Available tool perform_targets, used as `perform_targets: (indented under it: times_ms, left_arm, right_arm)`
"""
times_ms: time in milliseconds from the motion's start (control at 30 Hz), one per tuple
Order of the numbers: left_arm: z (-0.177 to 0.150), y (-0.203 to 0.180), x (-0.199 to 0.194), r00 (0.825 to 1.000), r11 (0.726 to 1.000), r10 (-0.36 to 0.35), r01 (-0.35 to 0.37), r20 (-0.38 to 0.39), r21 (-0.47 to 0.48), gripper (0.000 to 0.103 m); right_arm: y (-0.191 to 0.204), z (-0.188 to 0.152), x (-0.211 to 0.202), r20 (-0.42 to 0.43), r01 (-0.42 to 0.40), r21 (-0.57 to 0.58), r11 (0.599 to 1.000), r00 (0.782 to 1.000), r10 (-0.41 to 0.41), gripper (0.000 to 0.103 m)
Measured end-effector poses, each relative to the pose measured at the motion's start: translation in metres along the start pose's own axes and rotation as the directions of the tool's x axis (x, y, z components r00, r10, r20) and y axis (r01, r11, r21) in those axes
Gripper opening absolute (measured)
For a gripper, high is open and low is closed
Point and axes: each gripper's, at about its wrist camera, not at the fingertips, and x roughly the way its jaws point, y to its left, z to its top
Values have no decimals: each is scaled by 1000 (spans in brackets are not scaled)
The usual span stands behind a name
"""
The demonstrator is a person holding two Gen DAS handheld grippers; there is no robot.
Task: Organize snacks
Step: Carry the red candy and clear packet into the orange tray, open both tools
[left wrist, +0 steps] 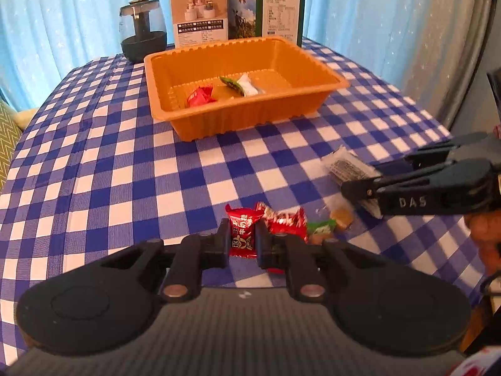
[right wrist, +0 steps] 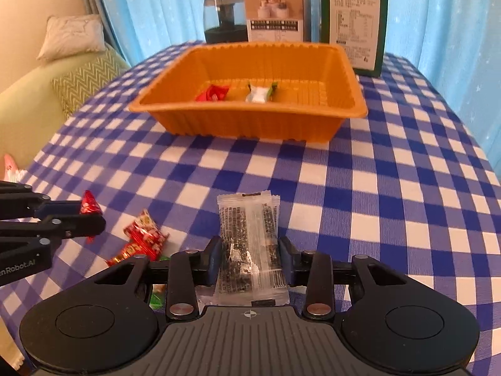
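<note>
Red foil identifies the candy (left wrist: 242, 231) seen in the left wrist view: it is pinched upright between the 2 jaws of the left gripper (left wrist: 242, 244), both pads pressed against its sides. Just beyond the right jaw, a second red candy (left wrist: 286, 221), a green candy (left wrist: 321, 228) and a clear-wrapped yellow sweet (left wrist: 341, 217) lie close together on the blue-and-white checked tablecloth (left wrist: 125, 172). An orange tray (left wrist: 244, 116) is placed farther back; 1 red candy (left wrist: 200, 95) and a green-and-white candy (left wrist: 242, 84) are contained in it.

From the right wrist view, a clear printed packet (right wrist: 249, 244) is clamped between the jaws of the right gripper (right wrist: 249, 261), its far end projecting past the fingertips toward the tray. Behind the tray, a dark jar (right wrist: 224, 20) and 2 boxes are set.
</note>
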Motion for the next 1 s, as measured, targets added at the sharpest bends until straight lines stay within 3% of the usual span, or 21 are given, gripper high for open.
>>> perform_targets:
  times_ms: [433,1000]
  left_arm:
    - [29,-6,-13,999,996,9,-7,32,-84,13]
    - [104,-3,-14,990,998,6,2,138,-56,14]
  right_arm:
    - [3,27,-36,111,-35,56,998,993,29,39]
    - [-16,80,-51,236,-55,141,989,972,20,39]
